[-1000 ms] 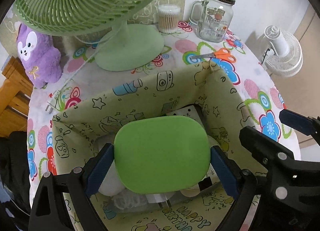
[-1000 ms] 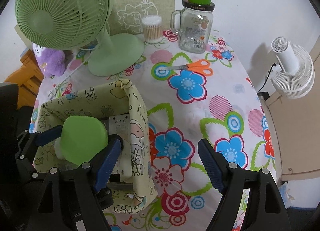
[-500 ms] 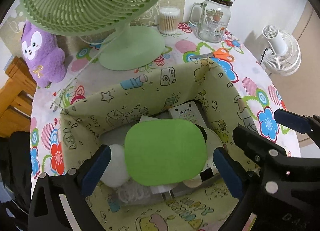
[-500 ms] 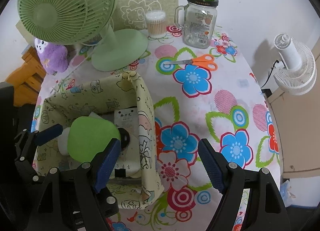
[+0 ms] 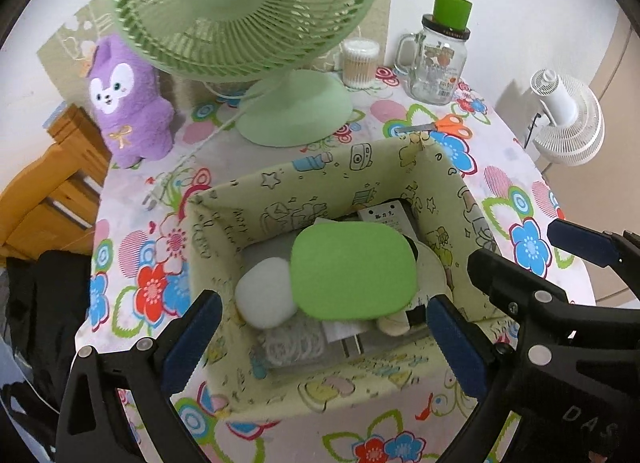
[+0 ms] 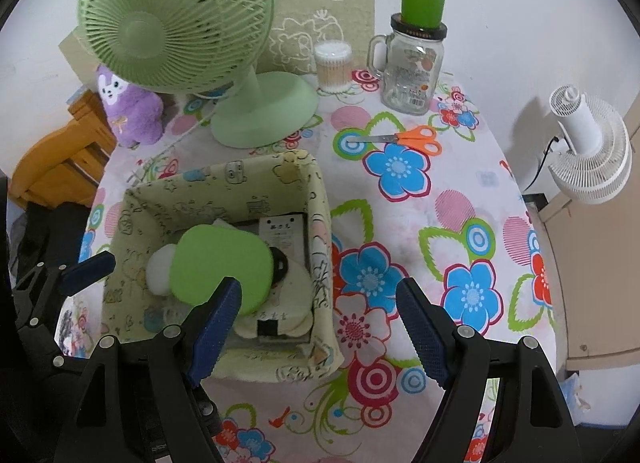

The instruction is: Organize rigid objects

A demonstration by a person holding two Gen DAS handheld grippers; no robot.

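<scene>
**Green pad is in the box, scissors are next**

Flowered cloth covers the table (image 6: pixel 460 223). On it stands the fabric box (image 5: pixel 320 183), and the green pad (image 5: pixel 352 269) lies inside on the other items, touching no jaw. The left gripper (image 5: pixel 320 337) hangs above it, jaws wide and empty. The right gripper (image 6: pixel 318 333) is half open and holds nothing. The placing step looks done; probably the next move needs a reach to the scissors (image 6: pixel 404 138) near the glass jar (image 6: pixel 412 75).
</scene>
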